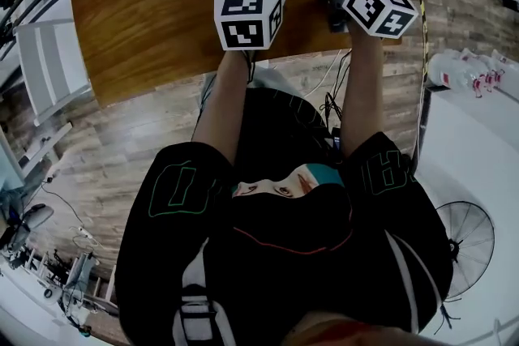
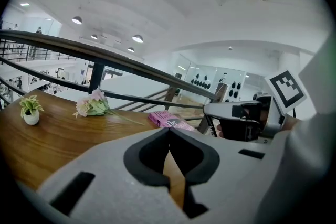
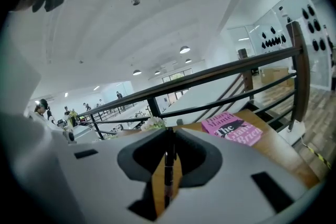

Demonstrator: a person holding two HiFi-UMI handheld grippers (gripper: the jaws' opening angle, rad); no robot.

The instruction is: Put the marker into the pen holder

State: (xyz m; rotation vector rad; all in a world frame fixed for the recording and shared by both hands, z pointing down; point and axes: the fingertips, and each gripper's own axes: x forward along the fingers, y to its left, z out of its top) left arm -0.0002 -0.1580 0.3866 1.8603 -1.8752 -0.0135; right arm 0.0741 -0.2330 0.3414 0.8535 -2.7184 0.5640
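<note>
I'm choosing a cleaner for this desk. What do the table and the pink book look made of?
Table: likely wood or veneer, warm brown with visible grain and a slight sheen. Pink book: paper, probably a paperback, judging by its thin flat printed cover; gloss unclear.

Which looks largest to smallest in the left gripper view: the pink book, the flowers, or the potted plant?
1. flowers, stem included, and book: they look much alike, so I will not rank one above the other.
2. potted plant: smallest.
Their distances from the camera differ, so true sizes stay unsure.
</note>
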